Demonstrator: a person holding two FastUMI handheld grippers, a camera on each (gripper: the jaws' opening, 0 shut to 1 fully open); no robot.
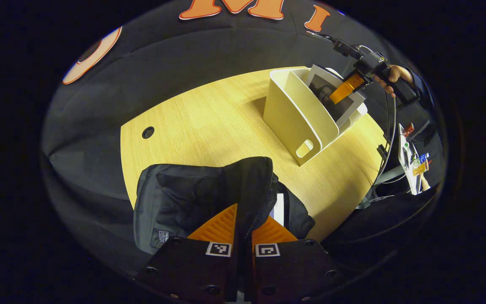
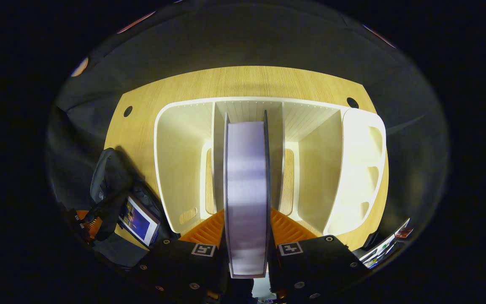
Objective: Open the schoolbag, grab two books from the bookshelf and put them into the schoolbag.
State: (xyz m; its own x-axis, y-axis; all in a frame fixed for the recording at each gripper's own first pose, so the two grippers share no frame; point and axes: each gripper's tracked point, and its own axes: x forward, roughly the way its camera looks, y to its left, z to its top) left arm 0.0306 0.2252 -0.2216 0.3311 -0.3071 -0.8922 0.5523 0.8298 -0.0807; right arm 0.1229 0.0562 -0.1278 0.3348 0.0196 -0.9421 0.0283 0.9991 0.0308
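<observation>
A black schoolbag [image 1: 192, 198] lies on the wooden table, and my left gripper [image 1: 243, 230] is shut on its raised flap edge, holding the bag open. One book [image 2: 139, 221] sticks out of the bag's mouth. A cream bookshelf [image 1: 298, 118] stands further along the table. My right gripper [image 2: 246, 228] is shut on a second book [image 2: 246, 185], held edge-on over the shelf's middle compartment [image 2: 249, 114]. In the left gripper view that book [image 1: 336, 95] rises out of the shelf with the right gripper [image 1: 350, 86] on it, held by a hand [image 1: 395, 78].
The wooden table [image 1: 209, 122] has a round cable hole [image 1: 148, 132] near its left edge. Cables and small items [image 1: 411, 162] lie off the table's right side. The shelf's side panel has cut-out slots [image 2: 367, 169].
</observation>
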